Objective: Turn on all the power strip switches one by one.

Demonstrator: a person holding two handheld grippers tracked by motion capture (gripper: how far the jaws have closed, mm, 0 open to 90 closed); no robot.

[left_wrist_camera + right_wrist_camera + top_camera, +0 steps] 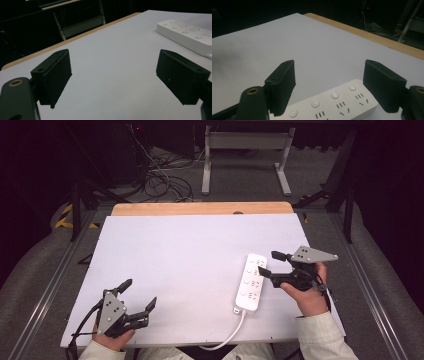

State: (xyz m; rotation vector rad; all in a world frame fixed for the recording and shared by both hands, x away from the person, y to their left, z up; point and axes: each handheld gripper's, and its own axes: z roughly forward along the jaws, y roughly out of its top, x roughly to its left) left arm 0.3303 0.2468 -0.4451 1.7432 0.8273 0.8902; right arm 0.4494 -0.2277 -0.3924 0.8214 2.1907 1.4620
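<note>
A: How did the jaws stand?
B: Both pairs were spread, pinching nothing. The right gripper [268,264] hovered just beside the white power strip [251,281].
A: And the strip?
B: Flat on the bench [175,250], right of centre; the left gripper [138,294] was well apart.

The white table sheet [190,270] is evenly and softly lit from above, while the floor and room around it sink into near black, with heavy vignetting at the corners of the high view. In both gripper views the black jaws are underexposed masses with little detail and slightly soft edges, and the power strip [332,105] looks mildly blurred and grainy. Shadows on the sheet are faint and diffuse, and no glare shows anywhere
</note>
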